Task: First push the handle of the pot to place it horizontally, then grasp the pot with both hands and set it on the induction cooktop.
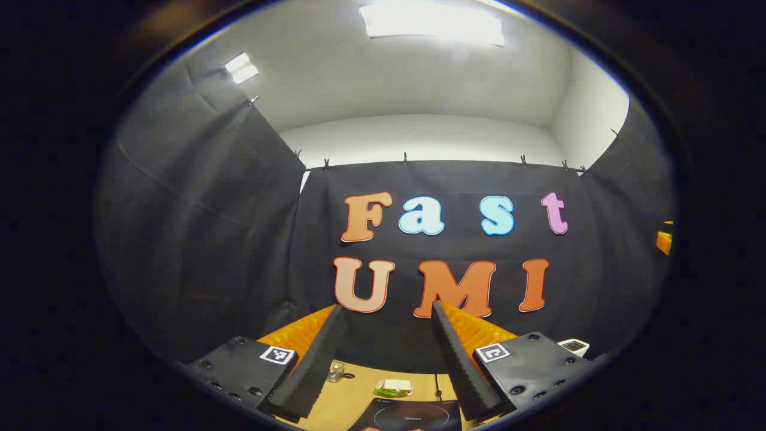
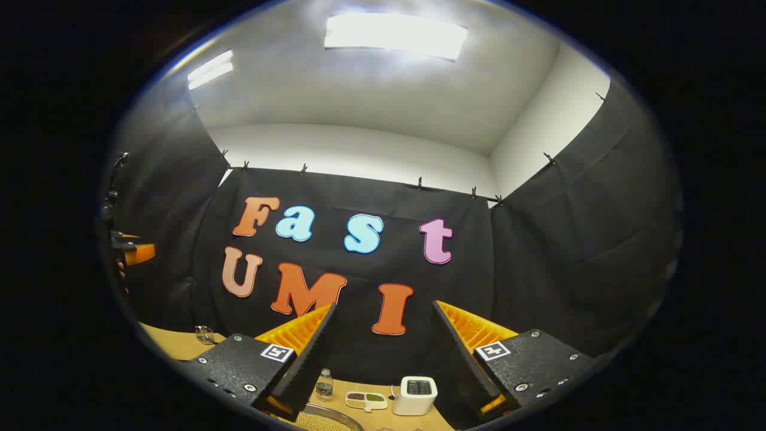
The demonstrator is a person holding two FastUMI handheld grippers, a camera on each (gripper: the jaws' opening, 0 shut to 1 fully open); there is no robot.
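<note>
The light wooden surface (image 1: 353, 398) carried a black glass induction cooktop (image 1: 413, 414) at its near edge, with a small clear glass jar (image 1: 335, 371) and a green-and-cream packet (image 1: 395, 387) behind it. In the right gripper view, a white boxy appliance (image 2: 415, 395), a small clear bottle (image 2: 324, 383) and a flat two-compartment dish (image 2: 366, 400) stood by the back.

A recording booth: black cloth walls (image 1: 197, 239) clipped up around a wooden table (image 2: 173, 342) with kitchen items

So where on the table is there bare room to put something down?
In the left gripper view, bare table lies between the small glass jar, the green-and-white item and the black induction cooktop. In the right gripper view, the strip along the wall is crowded: bottle, small dish, white toaster.
</note>
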